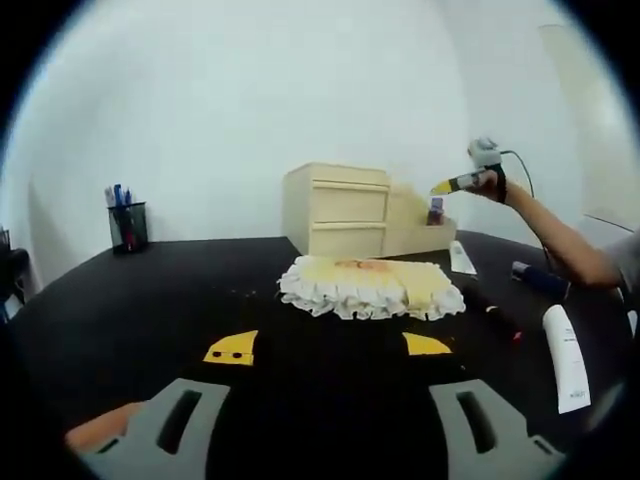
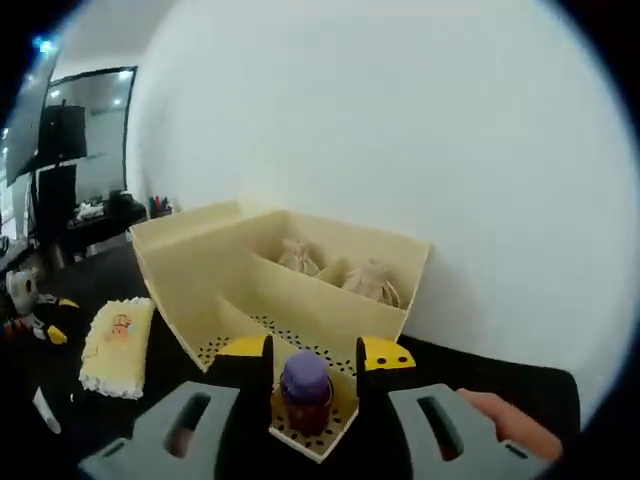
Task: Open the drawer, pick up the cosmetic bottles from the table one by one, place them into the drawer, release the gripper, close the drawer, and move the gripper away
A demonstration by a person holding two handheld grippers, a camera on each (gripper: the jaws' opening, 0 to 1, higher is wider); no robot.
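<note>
right gripper [image 2: 312,372] clamps round purple-capped bottle [image 2: 306,390] over dotted drawer [image 2: 262,345] (left gripper [image 1: 330,346] open).

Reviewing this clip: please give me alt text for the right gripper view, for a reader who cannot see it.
The right gripper holds a small purple-capped bottle between its fingers over the open cream drawer, whose floor is dotted. Behind a divider, another compartment holds two small cloth pouches. A frilled yellow cushion lies on the black table to the left.
</note>
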